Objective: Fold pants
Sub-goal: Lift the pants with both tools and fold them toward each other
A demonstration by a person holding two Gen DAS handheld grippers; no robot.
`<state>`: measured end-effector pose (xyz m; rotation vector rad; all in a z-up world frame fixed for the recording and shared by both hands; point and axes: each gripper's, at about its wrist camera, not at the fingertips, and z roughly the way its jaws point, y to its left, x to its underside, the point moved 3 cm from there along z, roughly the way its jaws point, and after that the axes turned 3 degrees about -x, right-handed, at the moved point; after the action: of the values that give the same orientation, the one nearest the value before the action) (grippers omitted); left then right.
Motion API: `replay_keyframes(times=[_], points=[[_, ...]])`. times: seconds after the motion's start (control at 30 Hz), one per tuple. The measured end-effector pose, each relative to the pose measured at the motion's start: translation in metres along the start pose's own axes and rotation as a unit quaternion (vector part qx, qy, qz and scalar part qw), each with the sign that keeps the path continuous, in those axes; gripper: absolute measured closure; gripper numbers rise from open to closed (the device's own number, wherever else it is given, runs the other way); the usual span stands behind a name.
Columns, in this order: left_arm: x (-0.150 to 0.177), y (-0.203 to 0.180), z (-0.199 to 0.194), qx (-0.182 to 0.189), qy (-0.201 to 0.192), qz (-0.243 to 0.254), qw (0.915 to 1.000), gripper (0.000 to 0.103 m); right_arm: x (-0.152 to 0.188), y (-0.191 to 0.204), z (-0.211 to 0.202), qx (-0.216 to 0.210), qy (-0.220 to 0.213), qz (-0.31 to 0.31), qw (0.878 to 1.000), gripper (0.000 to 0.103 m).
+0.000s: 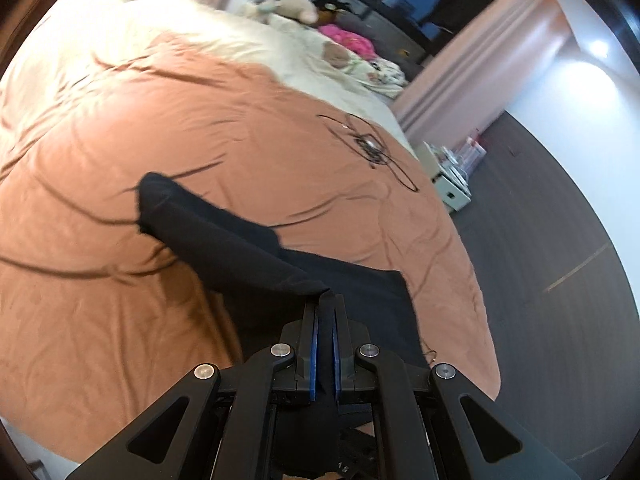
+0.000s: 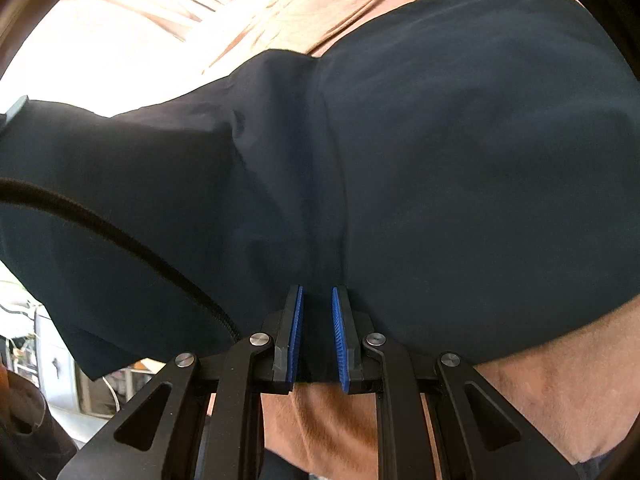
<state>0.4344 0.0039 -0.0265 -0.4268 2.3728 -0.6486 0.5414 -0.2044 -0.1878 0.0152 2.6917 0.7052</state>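
Fingers (image 1: pixel 310 332) of the left gripper (image 1: pixel 325 304) stand pressed nearly together in the left wrist view, their blue pads clamped on a pinched edge of the dark navy pants (image 1: pixel 224 236). From that pinch the cloth rises as a taut fold and runs away up and to the left, ending in a squared corner that lies on the orange bed cover (image 1: pixel 120 128); the rest of the garment spreads flat on the cover to the right of the gripper. Further up the bed a tangle of thin black cable (image 1: pixel 370 146) lies on the cover, well apart from the pants. At the head end sit cream bedding, a plush toy (image 1: pixel 288 6) and a bright pink bundle (image 1: pixel 348 40). Beside the bed, on the dark floor, stands a small pale cabinet (image 1: pixel 452 188) with clutter on top — too small to tell what it holds.

In the right wrist view the right gripper (image 2: pixel 318 292) has its fingers (image 2: pixel 296 328) narrow, with a thick bunch of the pants (image 2: pixel 460 160) filling the gap between the blue pads, so it grips the cloth. The fabric fills most of the frame — one broad panel lying to the right, a lifted fold to the left. A black braided cable (image 2: pixel 120 236) crosses in front on the left. Orange bed cover (image 2: pixel 540 400) shows below and above the garment.
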Motion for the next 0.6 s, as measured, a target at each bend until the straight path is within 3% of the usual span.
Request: replay_keyframes(times=[0.03, 0.07, 0.17, 0.6], points=[[-0.001, -0.008, 0.002, 0.003, 0.002, 0.006, 1.0, 0.098, 0.0, -0.002, -0.003, -0.002, -0.005, 0.002, 1.0, 0.092], [-0.001, -0.017, 0.004, 0.006, 0.004, 0.014, 0.9999, 0.098, -0.002, -0.004, -0.009, -0.038, -0.018, -0.02, 0.999, 0.092], [-0.002, -0.04, 0.01, 0.012, 0.011, 0.035, 0.9993, 0.098, -0.006, -0.017, -0.029, -0.054, -0.037, -0.011, 0.998, 0.092], [0.016, -0.13, 0.073, 0.015, 0.071, 0.119, 0.9902, 0.098, -0.007, -0.107, -0.122, -0.052, -0.108, 0.029, 0.992, 0.088]])
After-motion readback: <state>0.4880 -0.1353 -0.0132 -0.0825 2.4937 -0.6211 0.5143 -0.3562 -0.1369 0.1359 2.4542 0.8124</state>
